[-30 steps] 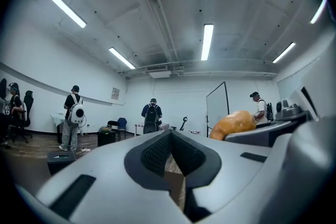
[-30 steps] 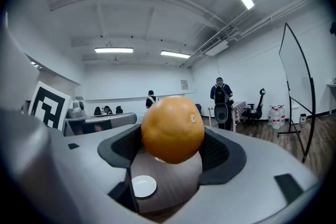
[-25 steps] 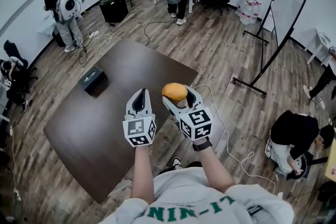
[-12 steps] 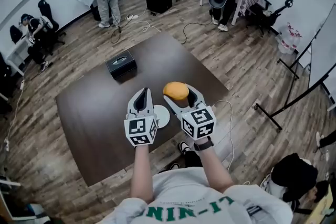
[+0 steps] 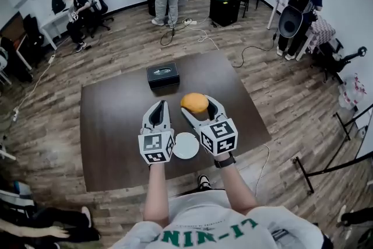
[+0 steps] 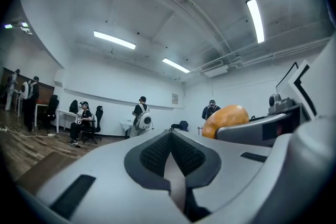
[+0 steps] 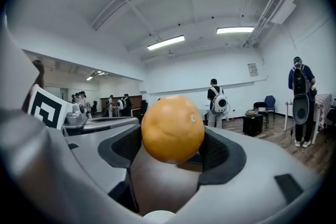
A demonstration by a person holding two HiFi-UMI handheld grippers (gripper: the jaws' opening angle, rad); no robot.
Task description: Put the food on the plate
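Note:
My right gripper [image 5: 197, 104] is shut on an orange round fruit [image 5: 194, 102], held up in the air above the dark brown table [image 5: 116, 125]. The same fruit [image 7: 172, 128] fills the middle of the right gripper view, pinched between both pads. A small white plate [image 5: 186, 146] lies on the table near its front edge, between and below my two grippers. My left gripper [image 5: 157, 113] is shut with nothing in it, level with the right one and just left of it. In the left gripper view the fruit [image 6: 226, 119] shows at the right.
A black box [image 5: 163, 75] sits at the table's far side. Several people stand or sit around the room's walls, with chairs, desks and cables on the wooden floor [image 5: 280, 90]. A metal stand base [image 5: 326, 169] lies at the right.
The head view has swung round, so the table moved under my grippers and the white plate came into sight below them. Both grippers keep their pose, the fruit still held.

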